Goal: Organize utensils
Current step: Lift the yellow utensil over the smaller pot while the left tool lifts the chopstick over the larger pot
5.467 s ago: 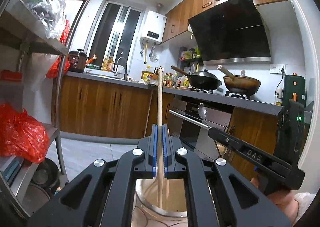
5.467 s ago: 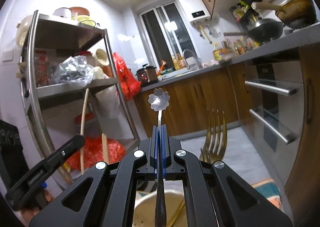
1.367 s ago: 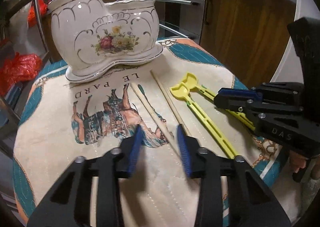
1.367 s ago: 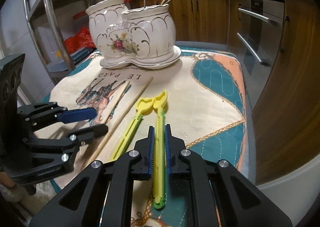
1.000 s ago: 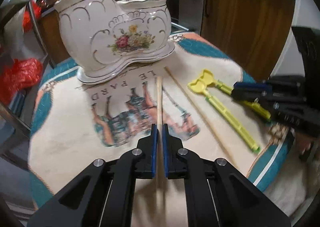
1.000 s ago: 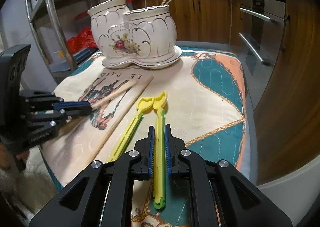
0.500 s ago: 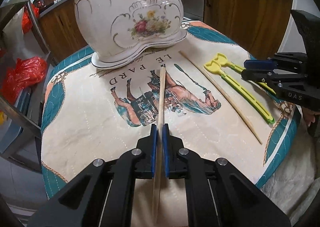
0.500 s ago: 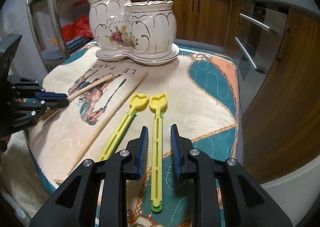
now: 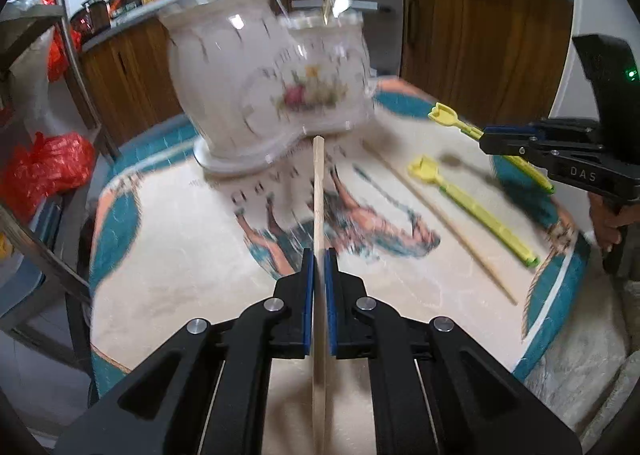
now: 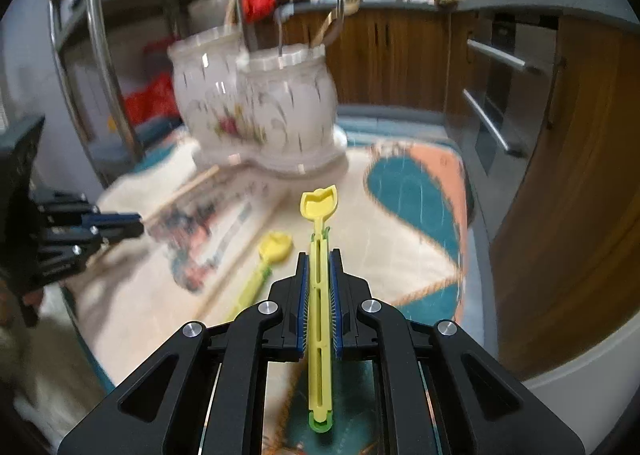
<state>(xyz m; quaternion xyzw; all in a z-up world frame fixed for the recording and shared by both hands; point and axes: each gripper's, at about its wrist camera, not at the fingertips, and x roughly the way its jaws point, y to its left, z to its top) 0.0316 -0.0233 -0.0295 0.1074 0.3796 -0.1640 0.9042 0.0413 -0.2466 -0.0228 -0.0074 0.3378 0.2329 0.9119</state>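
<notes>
Above the mat [image 9: 168,287], left gripper [image 9: 319,255] pinches wooden chopstick [image 9: 319,191]; right gripper [image 10: 319,259] closing on yellow chopstick [image 10: 319,215].

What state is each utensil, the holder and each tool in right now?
Left tool: shut on the wooden chopstick, lifted off the cloth.
Right tool: closing, pads against the yellow chopstick, raised.
Second wooden chopstick: lying flat on the cloth.
Second yellow chopstick: lying flat on the cloth.
Ceramic holder: upright, forks standing in it.
</notes>
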